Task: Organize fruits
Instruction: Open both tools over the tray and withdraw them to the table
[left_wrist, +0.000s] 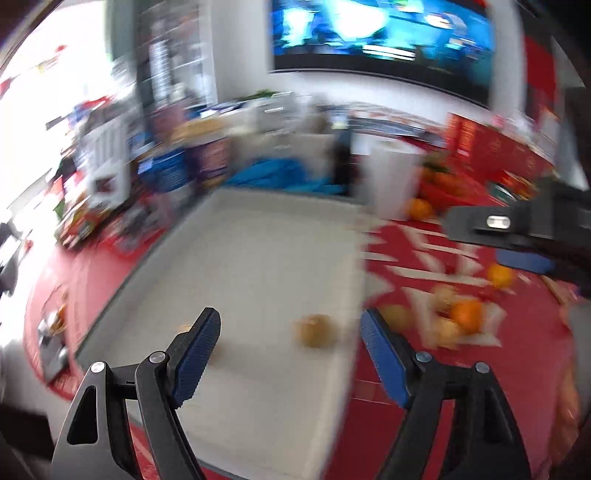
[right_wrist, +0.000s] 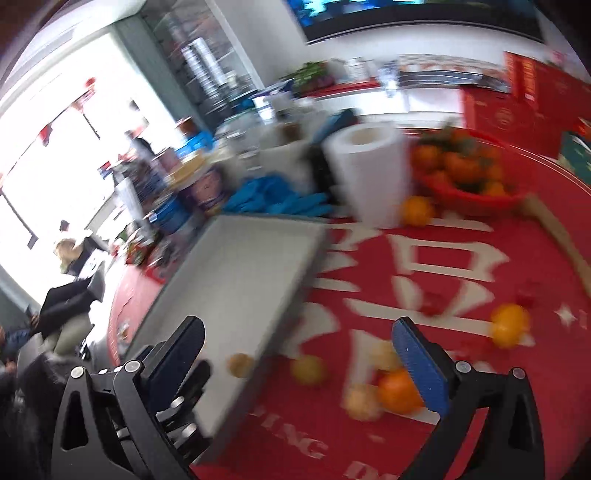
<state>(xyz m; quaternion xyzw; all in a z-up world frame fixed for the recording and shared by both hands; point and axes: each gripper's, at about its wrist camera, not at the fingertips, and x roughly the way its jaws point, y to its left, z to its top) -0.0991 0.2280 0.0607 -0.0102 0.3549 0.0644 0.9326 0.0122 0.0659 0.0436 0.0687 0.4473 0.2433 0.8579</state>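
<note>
Both views are motion-blurred. A white tray (left_wrist: 240, 280) lies on a red tablecloth; it also shows in the right wrist view (right_wrist: 240, 273). A brownish fruit (left_wrist: 314, 329) lies on the tray near its right edge, also seen from the right wrist (right_wrist: 240, 364). Several oranges and pale fruits (left_wrist: 467, 312) lie loose on the cloth beside the tray, with an orange (right_wrist: 399, 391), a yellow fruit (right_wrist: 308, 369) and another orange (right_wrist: 509, 325). My left gripper (left_wrist: 290, 328) is open and empty above the tray. My right gripper (right_wrist: 299, 339) is open and empty; it appears at the left wrist view's right edge (left_wrist: 517, 236).
A red bowl of tangerines (right_wrist: 469, 173) stands at the back, with a loose orange (right_wrist: 417, 210) before it. A white paper-towel roll (right_wrist: 369, 170) stands behind the tray, next to blue cloth (right_wrist: 280, 203). Boxes and tins crowd the far left. A screen hangs on the wall.
</note>
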